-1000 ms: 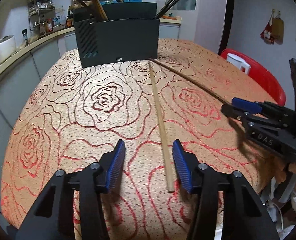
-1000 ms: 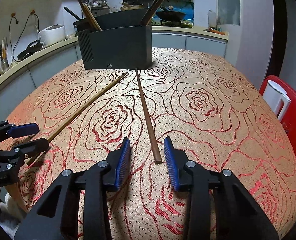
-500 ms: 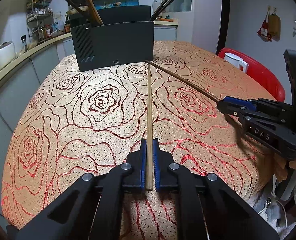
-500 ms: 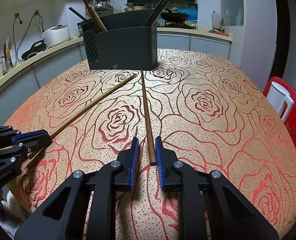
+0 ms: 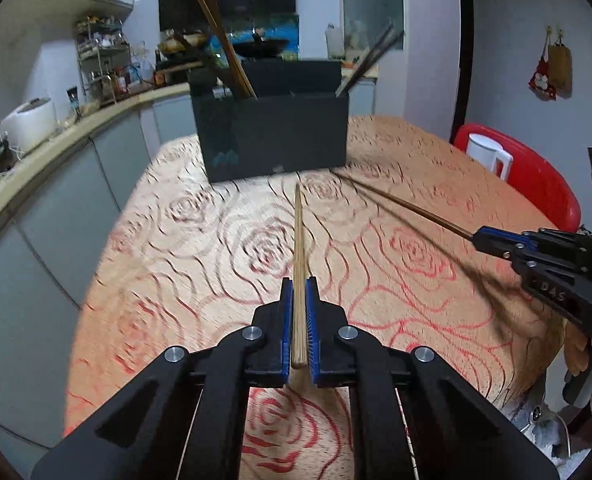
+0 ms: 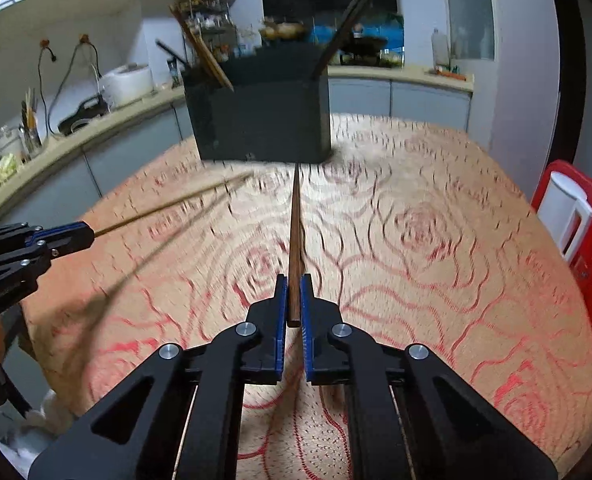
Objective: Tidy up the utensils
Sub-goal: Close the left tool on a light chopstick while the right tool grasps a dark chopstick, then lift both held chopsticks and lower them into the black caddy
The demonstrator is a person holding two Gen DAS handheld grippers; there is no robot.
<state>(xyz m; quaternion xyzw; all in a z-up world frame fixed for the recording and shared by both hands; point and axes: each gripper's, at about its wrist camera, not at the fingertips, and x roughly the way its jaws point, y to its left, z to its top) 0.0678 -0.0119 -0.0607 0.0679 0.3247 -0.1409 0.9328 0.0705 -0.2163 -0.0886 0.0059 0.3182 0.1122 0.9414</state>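
Above the rose-patterned desk (image 5: 395,264): left gripper (image 5: 299,320) fingers clamp light chopstick (image 5: 298,264); right gripper (image 6: 292,312) fingers clamp dark chopstick (image 6: 294,240). Step: carrying. Next, likely: tips into black holder (image 5: 272,136).

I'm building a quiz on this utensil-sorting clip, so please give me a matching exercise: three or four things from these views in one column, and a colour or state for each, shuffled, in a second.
Things:
1. light chopstick
2. dark chopstick
3. utensil holder
4. white jug

States:
a. stands at the far end of the table with sticks poking out of it
b. clamped in the right gripper
c. sits on the red chair
d. clamped in the left gripper

Pairs: 1-d, 2-b, 3-a, 4-c
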